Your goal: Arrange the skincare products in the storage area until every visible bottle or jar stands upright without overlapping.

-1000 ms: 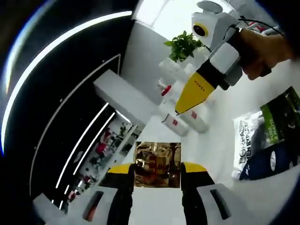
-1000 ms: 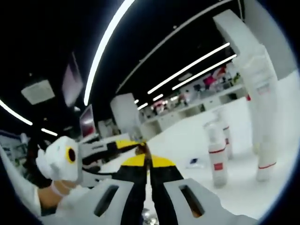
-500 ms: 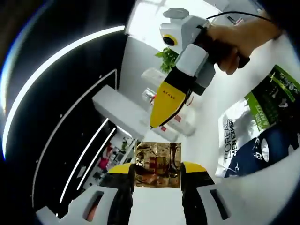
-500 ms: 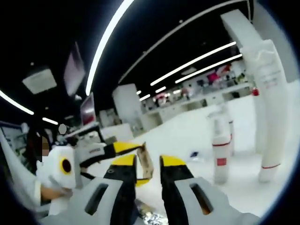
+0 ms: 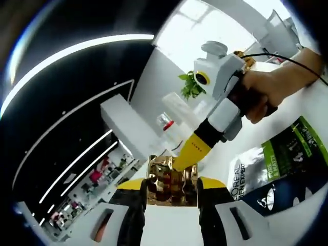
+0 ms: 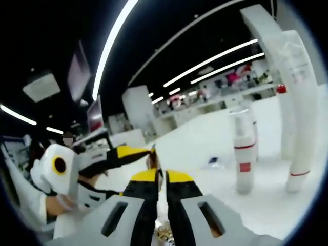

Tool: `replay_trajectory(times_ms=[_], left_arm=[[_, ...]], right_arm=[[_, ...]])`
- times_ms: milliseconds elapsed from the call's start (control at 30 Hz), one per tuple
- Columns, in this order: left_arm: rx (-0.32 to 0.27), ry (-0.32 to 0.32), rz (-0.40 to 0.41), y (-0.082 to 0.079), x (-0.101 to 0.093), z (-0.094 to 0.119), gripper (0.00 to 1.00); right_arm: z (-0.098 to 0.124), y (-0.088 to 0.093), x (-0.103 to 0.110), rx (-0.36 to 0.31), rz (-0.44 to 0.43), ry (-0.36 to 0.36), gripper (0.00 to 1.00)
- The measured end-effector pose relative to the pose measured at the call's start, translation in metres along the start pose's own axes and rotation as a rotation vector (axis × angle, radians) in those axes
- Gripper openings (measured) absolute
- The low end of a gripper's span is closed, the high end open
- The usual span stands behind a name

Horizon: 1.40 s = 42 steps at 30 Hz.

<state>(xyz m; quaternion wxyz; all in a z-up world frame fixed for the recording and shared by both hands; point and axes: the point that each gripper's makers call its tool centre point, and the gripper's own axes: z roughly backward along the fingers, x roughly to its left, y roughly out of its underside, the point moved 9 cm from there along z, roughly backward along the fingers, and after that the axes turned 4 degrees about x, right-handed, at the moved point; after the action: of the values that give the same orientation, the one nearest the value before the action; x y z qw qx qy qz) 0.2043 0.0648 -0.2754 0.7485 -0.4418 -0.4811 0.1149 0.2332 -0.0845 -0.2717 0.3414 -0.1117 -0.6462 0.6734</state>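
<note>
A crinkled gold foil sachet (image 5: 171,182) sits between the jaws of my left gripper (image 5: 171,185), which is shut on it. My right gripper (image 5: 193,149), held by a person's hand (image 5: 261,95), comes in from the right, and its yellow tip meets the sachet's top edge. In the right gripper view the sachet (image 6: 152,159) shows edge-on as a thin strip running into the narrow gap of my right gripper (image 6: 160,177), whose jaws are closed on it. The left gripper (image 6: 123,152) reaches in from the left there. A white bottle with a red band (image 6: 245,154) stands upright.
A tall white tube (image 6: 297,102) stands beside the banded bottle. White bottles with a red cap (image 5: 166,123) and a green plant (image 5: 190,87) stand at the back of the white table. Flat L'Oreal packets (image 5: 271,171) lie to the right.
The right gripper was shut, opened half a second ago, and has now closed on the sachet's top edge. Both cameras have shifted; the left gripper kept its hold.
</note>
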Motion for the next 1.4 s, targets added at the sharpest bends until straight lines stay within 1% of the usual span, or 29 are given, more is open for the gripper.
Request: replay_trajectory(times_ms=[33,67,100,133,167,200,233,267,333,367,433,467,533,667,733,767,800,867,933,967,1000,1067,1167,1267,1333,1400], left_arm=[[-0.005,-0.003,0.016,0.000,0.002,0.000,0.34],[-0.011,0.003,0.038,0.000,0.003,0.000,0.34],[-0.026,0.032,0.088,0.000,0.002,-0.001,0.37],[-0.038,0.074,0.173,0.001,0.003,-0.002,0.41],[-0.061,0.081,0.246,0.001,0.007,-0.002,0.47],[-0.076,0.091,0.294,0.002,0.010,-0.003,0.52],[-0.087,0.111,0.368,0.003,0.014,-0.004,0.55],[-0.092,0.109,0.411,0.004,0.017,-0.004,0.59],[-0.113,0.112,0.490,0.006,0.024,-0.003,0.59],[-0.134,0.149,0.575,0.006,0.026,-0.003,0.59],[-0.161,0.204,0.687,0.007,0.028,-0.003,0.60],[-0.182,0.238,0.757,0.007,0.029,-0.003,0.61],[-0.205,0.288,0.848,0.007,0.028,-0.003,0.60],[-0.219,0.358,0.962,0.009,0.027,-0.004,0.55],[-0.219,0.367,0.987,0.010,0.027,-0.004,0.53],[-0.218,0.371,1.001,0.010,0.027,-0.004,0.50],[-0.232,0.394,1.035,0.010,0.027,-0.004,0.46],[-0.240,0.430,1.102,0.010,0.027,-0.002,0.35],[-0.252,0.488,1.168,0.007,0.025,0.001,0.24],[-0.258,0.503,1.187,0.007,0.024,0.001,0.23],[-0.261,0.511,1.231,0.006,0.025,0.002,0.23],[-0.265,0.534,1.275,0.006,0.026,0.002,0.21],[-0.274,0.564,1.357,0.007,0.028,0.004,0.15],[-0.285,0.584,1.405,0.008,0.029,0.004,0.12],[-0.283,0.587,1.407,0.008,0.029,0.005,0.06],[-0.270,0.573,1.403,0.008,0.028,0.005,0.03]], right_arm=[[-0.001,0.001,0.001,0.009,0.000,0.005,0.00],[-0.001,0.001,0.002,0.012,0.004,-0.007,0.00],[-0.001,0.001,0.002,0.009,0.005,-0.012,0.00],[-0.001,0.000,0.002,-0.005,-0.002,-0.014,0.00],[0.000,-0.002,0.001,-0.025,-0.021,-0.020,0.00],[0.000,-0.004,0.000,-0.044,-0.041,-0.027,0.00],[0.002,-0.007,-0.001,-0.084,-0.070,-0.033,0.00],[0.003,-0.010,-0.002,-0.107,-0.084,-0.037,0.00],[0.005,-0.013,-0.005,-0.147,-0.125,-0.044,0.00],[0.007,-0.016,-0.007,-0.177,-0.154,-0.063,0.00],[0.008,-0.018,-0.009,-0.197,-0.203,-0.091,0.00],[0.008,-0.018,-0.008,-0.201,-0.222,-0.114,0.00],[0.008,-0.019,-0.007,-0.211,-0.238,-0.136,0.00],[0.008,-0.019,-0.006,-0.238,-0.296,-0.180,0.00],[0.008,-0.019,-0.006,-0.243,-0.305,-0.186,0.00],[0.008,-0.019,-0.006,-0.245,-0.310,-0.190,0.00],[0.009,-0.019,-0.007,-0.251,-0.328,-0.198,0.00],[0.009,-0.019,-0.007,-0.254,-0.338,-0.205,0.00],[0.008,-0.021,-0.009,-0.255,-0.343,-0.205,0.00],[0.008,-0.021,-0.010,-0.255,-0.344,-0.208,0.00],[0.008,-0.021,-0.009,-0.259,-0.345,-0.211,0.00],[0.009,-0.021,-0.007,-0.260,-0.349,-0.217,0.00],[0.008,-0.021,-0.007,-0.264,-0.358,-0.227,0.00],[0.006,-0.022,-0.009,-0.259,-0.366,-0.232,0.00],[0.006,-0.022,-0.010,-0.257,-0.368,-0.231,0.00],[0.006,-0.020,-0.008,-0.249,-0.367,-0.226,0.00]])
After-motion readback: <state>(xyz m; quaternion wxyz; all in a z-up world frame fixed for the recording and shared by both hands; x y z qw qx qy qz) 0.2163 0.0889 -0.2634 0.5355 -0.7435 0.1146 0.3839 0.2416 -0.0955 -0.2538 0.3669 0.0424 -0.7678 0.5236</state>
